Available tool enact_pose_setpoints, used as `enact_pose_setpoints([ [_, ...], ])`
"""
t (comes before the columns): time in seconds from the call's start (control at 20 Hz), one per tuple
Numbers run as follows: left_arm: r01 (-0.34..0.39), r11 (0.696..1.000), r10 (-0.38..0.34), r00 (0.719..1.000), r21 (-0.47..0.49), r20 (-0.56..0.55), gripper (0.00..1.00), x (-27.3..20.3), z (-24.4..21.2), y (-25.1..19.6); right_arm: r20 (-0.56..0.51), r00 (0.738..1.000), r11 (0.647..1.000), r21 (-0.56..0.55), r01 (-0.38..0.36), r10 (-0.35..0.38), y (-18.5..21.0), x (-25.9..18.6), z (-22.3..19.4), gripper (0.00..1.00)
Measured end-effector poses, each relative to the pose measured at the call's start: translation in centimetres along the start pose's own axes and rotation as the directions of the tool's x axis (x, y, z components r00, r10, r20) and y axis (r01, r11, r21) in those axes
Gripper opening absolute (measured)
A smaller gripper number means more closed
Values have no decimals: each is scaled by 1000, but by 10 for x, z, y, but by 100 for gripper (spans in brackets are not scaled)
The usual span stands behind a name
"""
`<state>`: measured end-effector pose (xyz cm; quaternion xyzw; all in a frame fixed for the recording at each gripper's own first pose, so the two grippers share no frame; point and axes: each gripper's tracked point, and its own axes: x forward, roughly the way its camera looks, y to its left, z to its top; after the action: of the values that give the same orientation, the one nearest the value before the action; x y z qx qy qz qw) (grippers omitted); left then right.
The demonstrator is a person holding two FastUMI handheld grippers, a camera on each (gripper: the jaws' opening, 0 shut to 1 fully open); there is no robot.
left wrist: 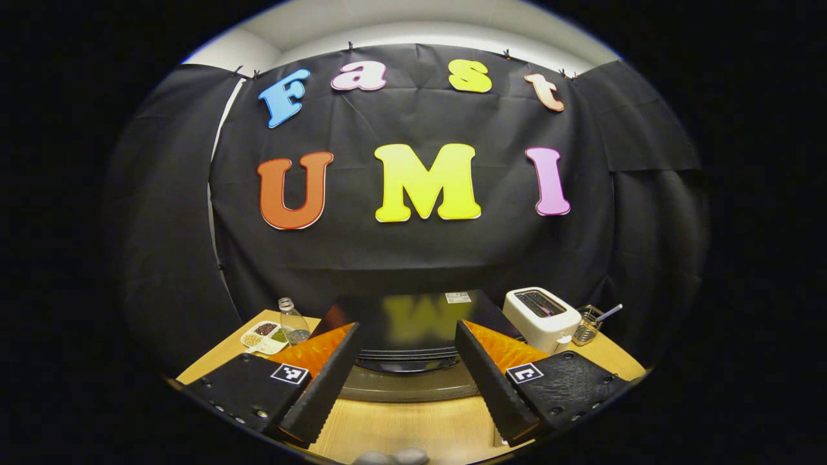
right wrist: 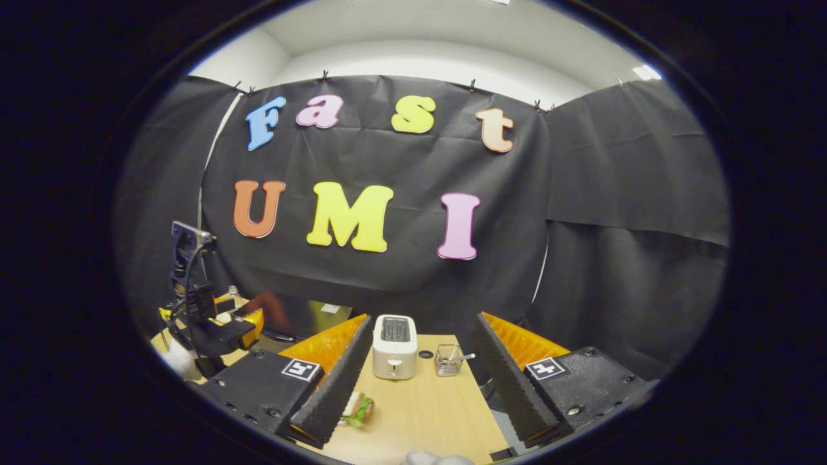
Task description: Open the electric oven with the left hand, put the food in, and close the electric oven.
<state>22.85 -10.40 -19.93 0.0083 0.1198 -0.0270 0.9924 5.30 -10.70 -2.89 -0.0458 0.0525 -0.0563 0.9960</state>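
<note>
Oven (left wrist: 407, 323) is sitting shut on the wooden table (left wrist: 413, 426), dark and glossy, between a toaster (left wrist: 541, 316) and a bottle (left wrist: 294, 321) by a snack tray (left wrist: 261, 336) — left gripper (left wrist: 407, 381) and right gripper (right wrist: 413, 381) are both hovering wide open, empty, a sandwich (right wrist: 358, 408) lying beside the right one's finger.

Oven (left wrist: 413, 323) top glossy black, 12 o'clock; table (left wrist: 413, 426) matt light wood; toaster (right wrist: 395, 355) smooth white plastic.
</note>
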Motion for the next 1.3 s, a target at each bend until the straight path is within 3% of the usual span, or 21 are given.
enact_pose_setpoints([
  [0.05,-2,1000,2,1000,3,-16,95,14,-10,-2,-9,1000,1000,1,4,-4,-3,4,-4,100],
  [0.1,-6,1000,6,999,1,-44,95,26,-21,-3,-21,1000,1000,3,6,-6,-5,6,-7,92],
  [0.15,-8,1000,8,998,2,-66,95,38,-32,-4,-27,1000,1000,7,8,-8,-6,8,-10,92],
  [0.2,-11,1000,11,995,0,-99,95,47,-45,-3,-34,999,1000,8,9,-9,-7,10,-12,100],
  [0.4,-27,1000,26,977,1,-214,96,66,-85,-3,-56,998,1000,5,9,-8,-7,11,-23,100],
  [0.45,-24,1000,26,984,12,-176,92,71,-76,-2,-60,998,1000,5,9,-9,-8,11,-26,93],
  [0.5,-32,999,32,976,4,-217,90,69,-81,-3,-62,998,1000,8,9,-8,-8,10,-27,100],
  [0.55,-32,999,32,979,5,-199,98,65,-80,-3,-64,998,1000,15,9,-8,-10,11,-29,100],
  [0.6,-32,999,33,977,5,-212,91,65,-83,-2,-67,998,1000,23,7,-6,-9,11,-31,100],
  [0.7,-29,1000,30,977,4,-210,99,56,-84,-3,-67,998,999,32,6,-3,-9,11,-33,100],
  [0.75,-27,1000,27,976,5,-215,99,49,-86,-3,-68,998,999,31,3,-1,-8,10,-34,93],
  [0.85,-20,1000,21,976,4,-217,99,38,-90,-3,-67,998,1000,27,-6,8,-5,8,-36,93],
  [0.9,-17,1000,17,976,4,-216,99,33,-91,-4,-70,997,1000,26,-11,13,-3,6,-37,100],
  [0.95,-15,1000,15,974,3,-225,99,27,-96,-3,-71,997,999,27,-17,19,-1,6,-39,93],
  [1.25,2,1000,-2,966,1,-260,99,-16,-127,-6,-75,996,998,27,-55,57,12,-2,-43,93],
  [1.3,5,1000,-5,963,-3,-269,98,-22,-134,-7,-77,995,998,28,-60,62,14,-3,-43,100],
])
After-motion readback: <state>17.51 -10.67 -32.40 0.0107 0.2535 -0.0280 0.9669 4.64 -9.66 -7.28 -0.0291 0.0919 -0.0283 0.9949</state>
